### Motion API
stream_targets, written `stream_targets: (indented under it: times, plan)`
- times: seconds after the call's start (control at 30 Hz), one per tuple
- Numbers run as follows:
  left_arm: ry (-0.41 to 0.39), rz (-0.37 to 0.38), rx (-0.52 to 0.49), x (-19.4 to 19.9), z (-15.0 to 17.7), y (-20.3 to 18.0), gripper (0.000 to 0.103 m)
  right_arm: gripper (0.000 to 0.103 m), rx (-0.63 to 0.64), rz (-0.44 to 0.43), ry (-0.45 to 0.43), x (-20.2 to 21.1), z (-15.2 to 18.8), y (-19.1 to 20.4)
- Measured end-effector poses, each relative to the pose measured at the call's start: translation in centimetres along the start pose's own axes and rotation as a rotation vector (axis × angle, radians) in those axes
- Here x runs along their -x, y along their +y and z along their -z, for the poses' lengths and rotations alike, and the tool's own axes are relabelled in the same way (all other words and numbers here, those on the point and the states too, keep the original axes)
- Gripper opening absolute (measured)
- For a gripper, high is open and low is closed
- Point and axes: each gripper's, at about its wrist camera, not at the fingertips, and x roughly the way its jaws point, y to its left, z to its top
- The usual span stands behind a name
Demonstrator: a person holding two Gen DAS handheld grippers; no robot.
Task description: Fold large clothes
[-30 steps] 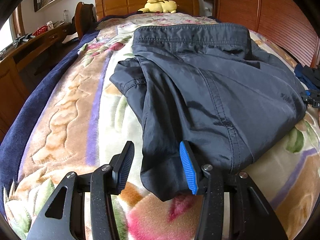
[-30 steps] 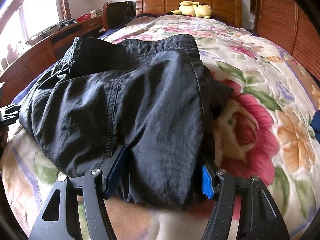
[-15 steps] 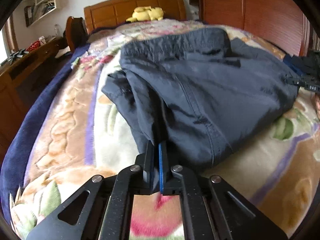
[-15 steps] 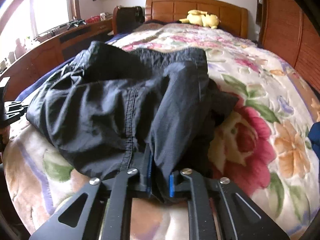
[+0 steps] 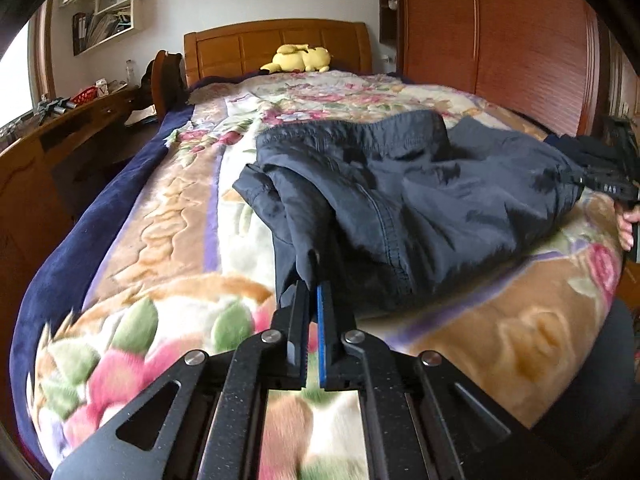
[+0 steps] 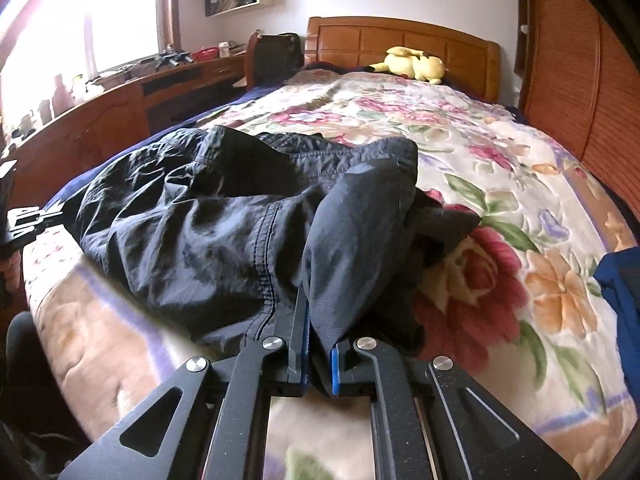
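Dark navy trousers (image 5: 420, 196) lie folded and rumpled on the floral blanket (image 5: 168, 248) of the bed, waistband toward the headboard. My left gripper (image 5: 313, 296) is shut on the near left edge of the trousers and lifts it off the blanket. My right gripper (image 6: 318, 320) is shut on the near right edge of the trousers (image 6: 224, 232), with cloth bunched between the pads. The right gripper also shows at the right edge of the left wrist view (image 5: 612, 184), and the left one at the left edge of the right wrist view (image 6: 28, 220).
A yellow plush toy (image 5: 300, 58) lies by the wooden headboard (image 5: 276, 44). A wooden desk (image 5: 48, 140) with clutter runs along the left. A wooden wardrobe (image 5: 520, 48) stands on the right. A blue item (image 6: 622, 280) lies at the bed's right edge.
Both grippers closed on the near edge of the trousers, then lifted and pulled it back toward me. The cloth has bunched up and the views have risen.
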Motion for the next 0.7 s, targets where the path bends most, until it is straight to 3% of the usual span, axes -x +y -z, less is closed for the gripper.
stream_targets:
  times: [0.13, 0.3, 0.33, 0.37, 0.47, 0.6, 0.7]
  plan:
    - [0.01, 0.022, 0.029, 1.3, 0.9, 0.4, 0.004, 0.007, -0.021, -0.038, 0.006, 2.3, 1.6, -0.2]
    - [0.002, 0.013, 0.054, 1.8, 1.1, 1.3, 0.005, 0.01, -0.055, -0.037, 0.029, 2.1, 1.6, -1.4]
    - [-0.001, 0.022, 0.067, 1.9, 1.0, 1.7, 0.012, 0.012, -0.067, -0.04, 0.031, 2.0, 1.3, -1.7]
    - [-0.004, 0.038, 0.088, 2.1, 0.6, 2.1, 0.023, 0.015, -0.08, -0.042, 0.031, 2.0, 1.1, -1.8]
    - [-0.014, 0.033, 0.092, 2.0, -0.1, 2.5, 0.034, 0.025, -0.102, -0.038, 0.022, 2.1, 0.4, -2.3]
    - [-0.027, 0.028, 0.103, 1.5, -1.6, 3.2, 0.037, 0.042, -0.1, -0.005, -0.007, 2.9, -0.4, -2.7]
    - [-0.027, 0.028, 0.094, 0.6, -3.0, 3.2, 0.037, 0.047, -0.087, 0.017, -0.002, 2.9, -0.9, -2.6]
